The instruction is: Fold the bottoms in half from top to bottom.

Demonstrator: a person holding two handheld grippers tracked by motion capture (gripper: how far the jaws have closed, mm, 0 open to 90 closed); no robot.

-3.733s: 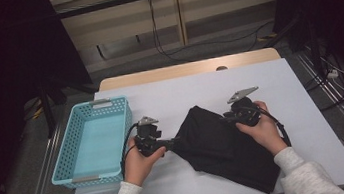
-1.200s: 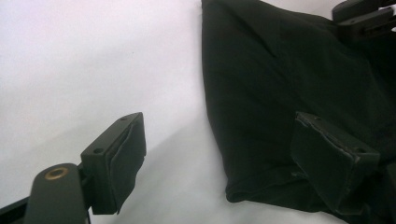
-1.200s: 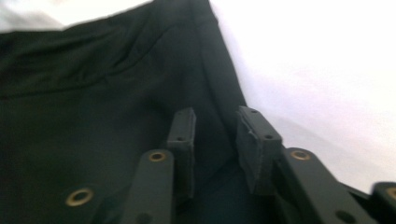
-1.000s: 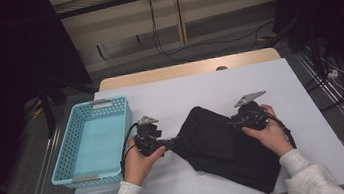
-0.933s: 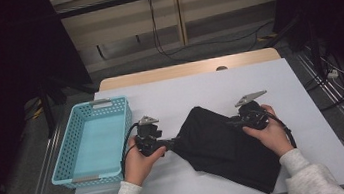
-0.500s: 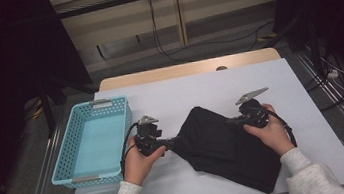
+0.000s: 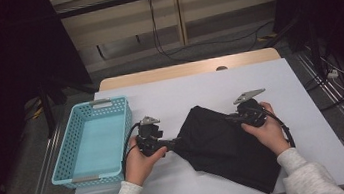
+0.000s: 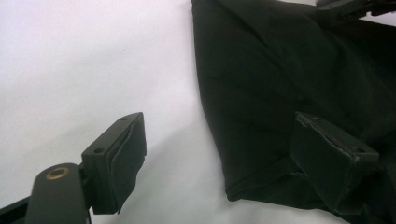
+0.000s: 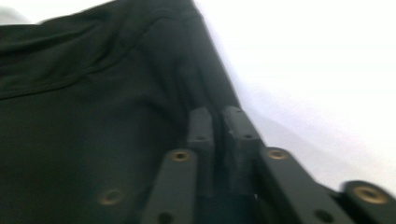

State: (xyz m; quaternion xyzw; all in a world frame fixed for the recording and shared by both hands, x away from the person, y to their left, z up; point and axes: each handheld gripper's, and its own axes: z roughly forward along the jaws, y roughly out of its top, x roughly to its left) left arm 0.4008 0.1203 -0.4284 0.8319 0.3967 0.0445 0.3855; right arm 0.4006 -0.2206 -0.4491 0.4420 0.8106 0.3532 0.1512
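A black cloth (image 7: 222, 146) lies crumpled flat on the white table (image 7: 184, 90), one end trailing toward the near right edge. My left gripper (image 7: 173, 142) rests at the cloth's left corner with its jaws wide open. In the left gripper view (image 8: 219, 135) that corner (image 8: 261, 70) lies against the right jaw and the left jaw is over bare table. My right gripper (image 7: 231, 118) sits at the cloth's far right corner. Its jaws (image 9: 218, 116) have just been opening and stand a narrow slit apart over the cloth's edge (image 9: 93, 116). I see no fabric pinched between them.
An empty light-blue basket (image 7: 86, 108) stands at the table's left side, just left of my left hand. The far half of the white table is bare, with a wooden strip (image 7: 186, 69) behind it. Cables run on the floor at the right.
My right hand and gripper have slid a little to the right along the cloth's far edge. The left gripper and the cloth's shape look unchanged.
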